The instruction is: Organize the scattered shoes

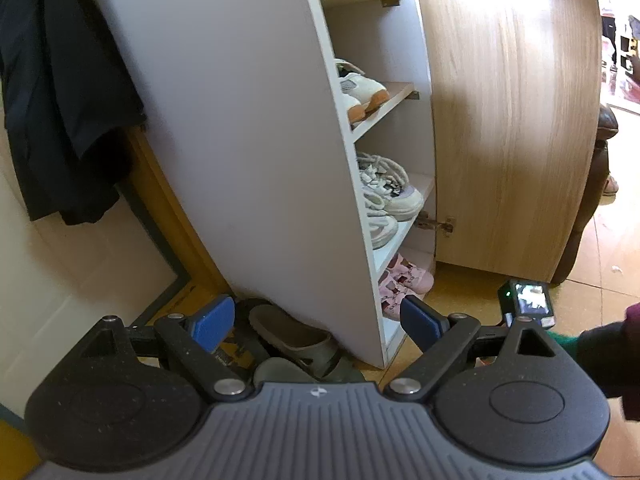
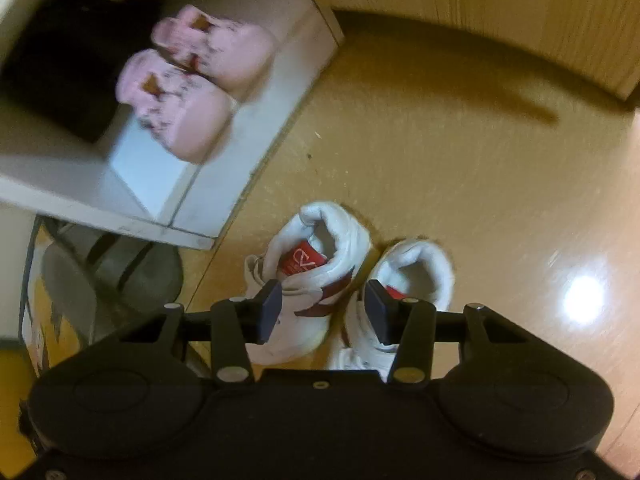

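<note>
Left wrist view: the left tongs hang wide open and empty before a white shoe cabinet, its wooden door swung open. Grey slippers lie on the floor at the cabinet's foot, below the tongs. The lower shelves hold pairs, pink shoes lowest.

Right wrist view, blurred: the right tongs point steeply down over a pair of white high-top sneakers standing side by side on the yellow floor. The pads straddle the two inner collars; whether they press cannot be told. Pinching both collars together would likely carry the pair as one. The bottom shelf offers bare board beside the pink shoes; its front edge and the door want clearance.
</note>
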`<state>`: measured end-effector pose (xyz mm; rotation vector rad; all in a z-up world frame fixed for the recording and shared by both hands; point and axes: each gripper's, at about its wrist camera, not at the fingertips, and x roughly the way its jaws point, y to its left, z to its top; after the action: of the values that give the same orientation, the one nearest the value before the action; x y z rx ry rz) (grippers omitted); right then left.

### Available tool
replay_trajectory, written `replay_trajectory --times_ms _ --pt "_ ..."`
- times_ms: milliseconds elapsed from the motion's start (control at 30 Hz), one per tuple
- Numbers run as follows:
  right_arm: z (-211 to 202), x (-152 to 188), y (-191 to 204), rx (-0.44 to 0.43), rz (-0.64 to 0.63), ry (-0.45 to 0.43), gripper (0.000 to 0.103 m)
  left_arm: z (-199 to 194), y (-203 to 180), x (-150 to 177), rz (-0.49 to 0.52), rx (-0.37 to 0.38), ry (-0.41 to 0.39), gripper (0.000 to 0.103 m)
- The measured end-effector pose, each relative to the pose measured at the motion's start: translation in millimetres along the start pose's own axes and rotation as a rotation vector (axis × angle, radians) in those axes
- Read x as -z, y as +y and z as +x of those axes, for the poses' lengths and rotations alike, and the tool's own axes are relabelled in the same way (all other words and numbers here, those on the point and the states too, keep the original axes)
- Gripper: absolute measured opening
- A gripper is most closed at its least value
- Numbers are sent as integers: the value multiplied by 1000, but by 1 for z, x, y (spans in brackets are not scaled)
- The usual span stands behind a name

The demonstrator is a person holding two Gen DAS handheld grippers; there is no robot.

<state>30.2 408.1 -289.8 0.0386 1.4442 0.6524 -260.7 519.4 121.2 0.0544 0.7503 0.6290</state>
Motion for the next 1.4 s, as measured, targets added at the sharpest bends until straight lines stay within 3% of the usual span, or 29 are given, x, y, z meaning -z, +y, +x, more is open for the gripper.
replay_trajectory --times_ms 100,267,433,533,600,700,933,1100,1367,1400 --pt "12 1 0 38 90 -19 48 1 4 1 -4 -6 3 91" --pt "26 -6 3 0 221 7 48 3 6 2 0 -13 7 91" --pt "34 3 -2 9 322 -34 36 5 9 3 -5 -30 10 91" --pt "39 1 5 18 261 -44 37 5 10 3 -6 -32 11 91" --pt "39 -7 7 -11 198 -23 32 7 10 1 -3 -47 11 91" --pt "24 -12 0 -61 165 -42 19 10 9 -2 -9 -49 11 91" --pt "-26 -5 -9 -204 181 -82 14 23 -4 -6 6 -48 53 91" --pt "-65 8 -37 -282 233 -112 14 31 -15 -10 24 -57 77 91" --pt "-103 49 -112 -326 457 -145 11 29 -33 -17 46 -43 64 91" --pt "-103 55 -122 -326 492 -146 5 30 -34 -17 49 -42 65 91"
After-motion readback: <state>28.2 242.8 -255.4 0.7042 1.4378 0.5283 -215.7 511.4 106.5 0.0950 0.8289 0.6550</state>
